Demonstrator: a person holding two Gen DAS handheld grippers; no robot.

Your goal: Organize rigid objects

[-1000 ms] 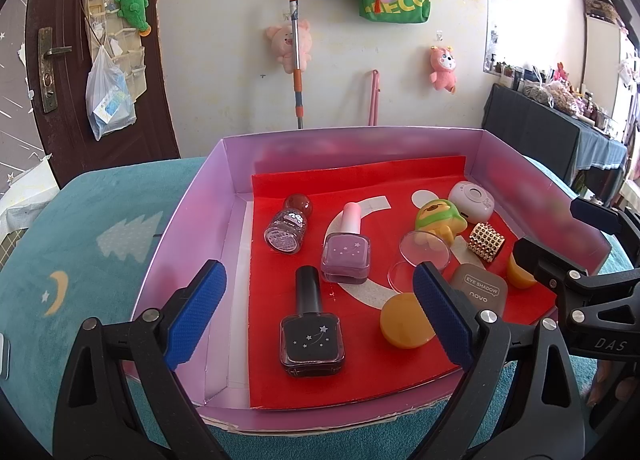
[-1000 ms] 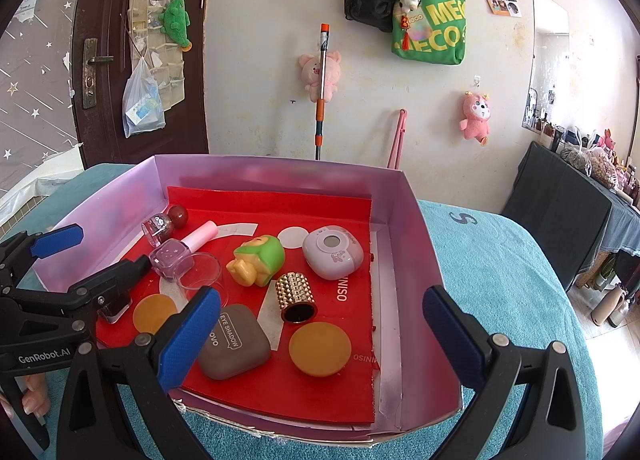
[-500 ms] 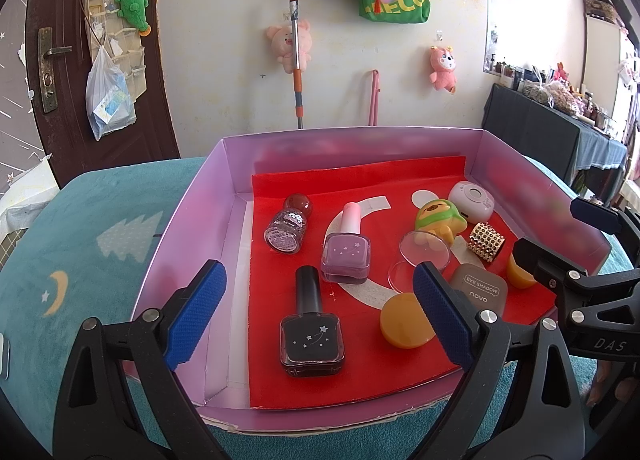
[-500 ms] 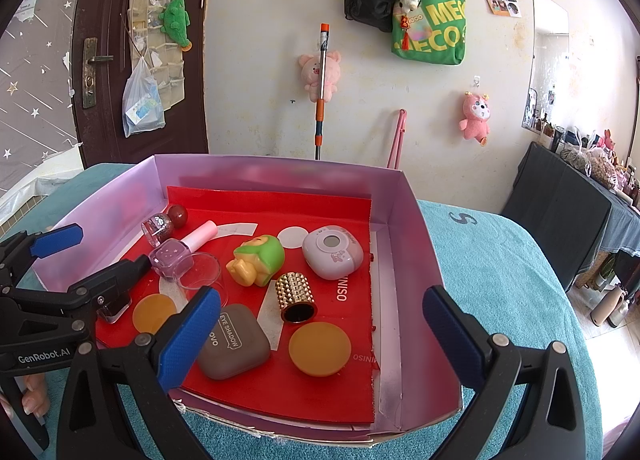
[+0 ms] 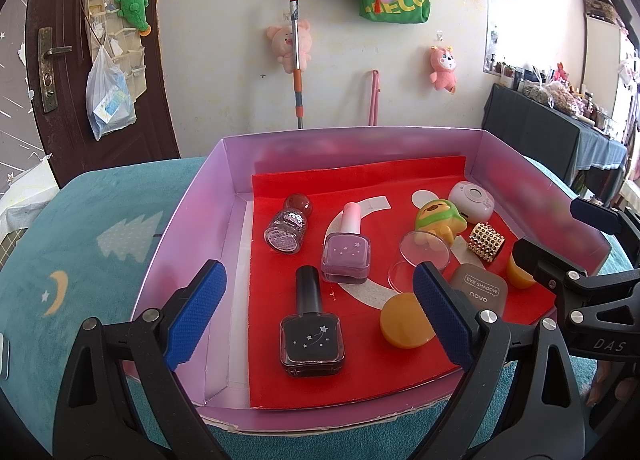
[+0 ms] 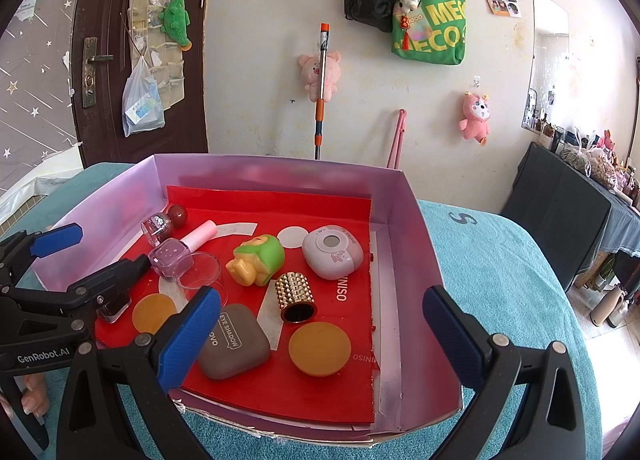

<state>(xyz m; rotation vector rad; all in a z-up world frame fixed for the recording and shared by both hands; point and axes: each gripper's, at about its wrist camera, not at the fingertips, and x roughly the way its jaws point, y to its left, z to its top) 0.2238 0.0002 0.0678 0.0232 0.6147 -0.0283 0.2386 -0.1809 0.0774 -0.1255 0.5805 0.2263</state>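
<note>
The left gripper (image 5: 318,310) was found with its blue-padded fingers spread wide apart and nothing held between them, poised at the near edge of the shallow pink cardboard box (image 5: 192,215). The right gripper (image 6: 320,334) was likewise found spread apart and empty, at the near right portion of the same box.

The box was observed resting on a teal fleece cloth (image 5: 80,227) and lined with a red paper sheet (image 5: 360,179). On the sheet, the following were noted:

- A black square nail polish bottle (image 5: 312,334), lying flat at the near left.
- A lilac square nail polish bottle with a pink cap (image 5: 347,250), just beyond it.
- A round glitter bottle with a dark red cap (image 5: 288,225), at the far left.
- A clear round plastic lid (image 5: 424,254), near the centre.
- A green and yellow duck figure (image 6: 256,260), beside the lid.
- A pale pink rounded camera-shaped case (image 6: 332,252), at the far right.
- A gold studded cylinder (image 6: 296,296), lying near the duck figure.
- A brown eye shadow compact (image 6: 234,342), near the front.
- Two orange round discs (image 6: 320,342), one either side of the compact.
</note>
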